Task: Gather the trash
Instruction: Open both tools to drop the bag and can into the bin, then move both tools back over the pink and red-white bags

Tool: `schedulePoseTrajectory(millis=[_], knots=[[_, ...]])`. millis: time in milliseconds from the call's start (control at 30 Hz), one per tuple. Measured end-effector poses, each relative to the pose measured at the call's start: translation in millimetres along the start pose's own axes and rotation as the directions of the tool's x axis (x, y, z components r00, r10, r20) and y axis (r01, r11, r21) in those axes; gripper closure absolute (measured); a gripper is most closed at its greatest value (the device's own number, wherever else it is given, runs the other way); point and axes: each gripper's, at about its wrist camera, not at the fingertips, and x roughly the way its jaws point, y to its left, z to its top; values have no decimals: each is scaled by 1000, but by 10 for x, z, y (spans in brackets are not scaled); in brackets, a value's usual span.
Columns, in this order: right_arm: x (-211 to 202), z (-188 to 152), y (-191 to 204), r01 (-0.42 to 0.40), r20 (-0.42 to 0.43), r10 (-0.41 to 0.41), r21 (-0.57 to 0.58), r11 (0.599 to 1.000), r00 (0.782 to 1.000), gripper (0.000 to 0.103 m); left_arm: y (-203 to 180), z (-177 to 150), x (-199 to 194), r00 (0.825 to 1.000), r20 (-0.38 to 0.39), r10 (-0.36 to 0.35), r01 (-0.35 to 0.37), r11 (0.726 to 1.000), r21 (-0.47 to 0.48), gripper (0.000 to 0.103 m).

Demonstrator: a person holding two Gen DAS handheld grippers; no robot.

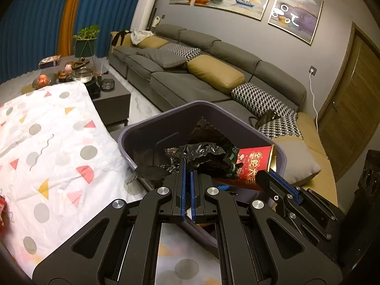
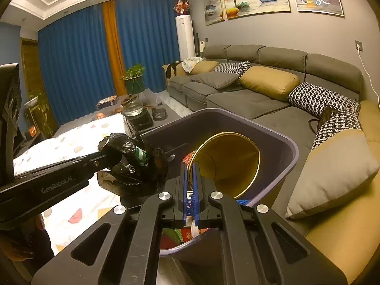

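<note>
holding both pieces of trash over the purple bin (image 2: 280,140) so they fall inside when let go. left gripper (image 1: 187,166) pinching a crumpled black plastic bag (image 1: 204,154), pads pressed nearly together on the thin film, the bulk of it hanging past the near rim, above the bin's mouth. right gripper (image 2: 190,168) clamping the rim of a red paper cup with gold lining (image 2: 228,161), jaws nearly closed on the thin wall, cup tipped on its side with its mouth facing the camera, already within the bin's opening. gripping by edges, probably to keep each piece dangling clear of the fingers. bin sitting between the white patterned tablecloth (image 1: 47,142) and the grey sofa (image 2: 261,99). releasing likely next; bag may cling to the pads.
</note>
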Motion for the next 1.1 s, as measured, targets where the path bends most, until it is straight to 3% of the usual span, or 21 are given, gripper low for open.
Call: schedulePoseTrajectory(millis=[533,567,667,700,733,767,800,867,933,1000,1100], knots=[[143,58,-76,8,-40,-7,11,1000,999,97,26,-44,111,999,-49,6,-6,1000,-7,98],[143,54,-85,8,-41,-7,10,1000,999,97,32,-48,115,999,-53,6,-6,1000,-8,96],[149,61,-102,15,-43,-14,12,1000,999,97,58,-64,101,998,-55,11,-12,1000,-15,72],[145,43,-111,15,-43,-14,15,1000,999,95,69,-69,88,999,-51,12,-13,1000,-19,56],[136,39,-126,17,-43,-16,20,1000,999,87,91,-73,59,999,-40,23,-24,999,-29,46],[124,28,-138,22,-40,-21,24,999,999,71,111,-78,34,999,-33,23,-25,999,-36,45],[101,18,-150,26,-34,-25,29,999,999,65,125,-82,16,999,-29,24,-25,999,-41,41],[37,5,-167,37,-14,-37,33,999,999,59,165,-90,-52,999,-19,44,-45,998,-52,33],[-15,-19,-177,43,-8,-43,42,998,999,50,208,-124,-166,997,8,73,-72,995,-65,19],[-102,-37,-195,44,12,-45,60,997,999,42,254,-170,-305,993,33,114,-112,991,-75,12],[-239,-89,-192,50,40,-53,76,996,998,28,305,-240,-496,984,54,167,-163,984,-72,9]])
